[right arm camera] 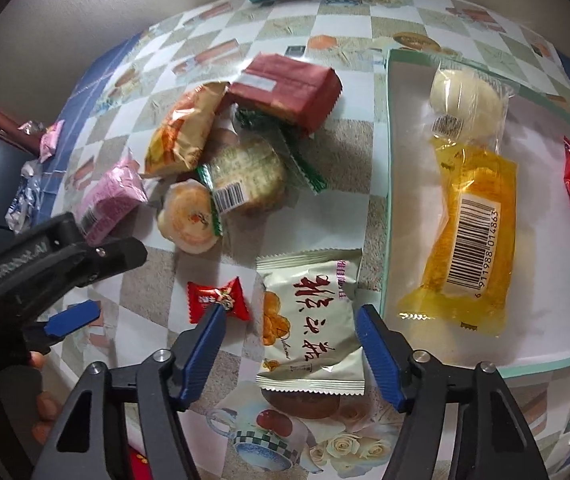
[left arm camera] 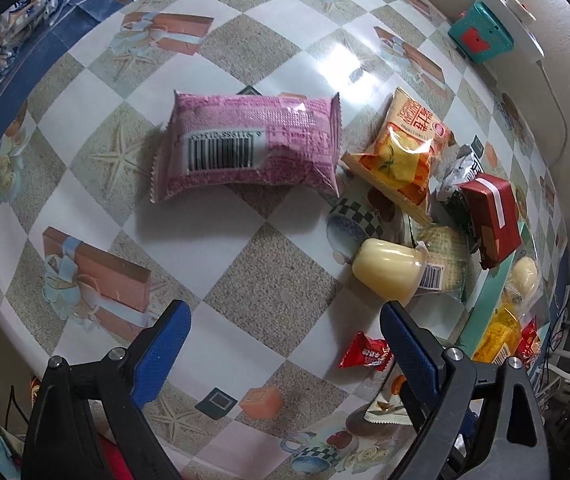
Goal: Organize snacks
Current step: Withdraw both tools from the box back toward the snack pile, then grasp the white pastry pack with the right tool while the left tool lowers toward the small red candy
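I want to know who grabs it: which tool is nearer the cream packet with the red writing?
Right. The right tool has the cream packet between its open fingers, not yet gripped. The left tool hangs off to the side, beyond the small red candy.

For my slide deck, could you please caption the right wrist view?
Right gripper straddles a cream snack packet on the checked tablecloth, beside the tray holding sorted snacks.
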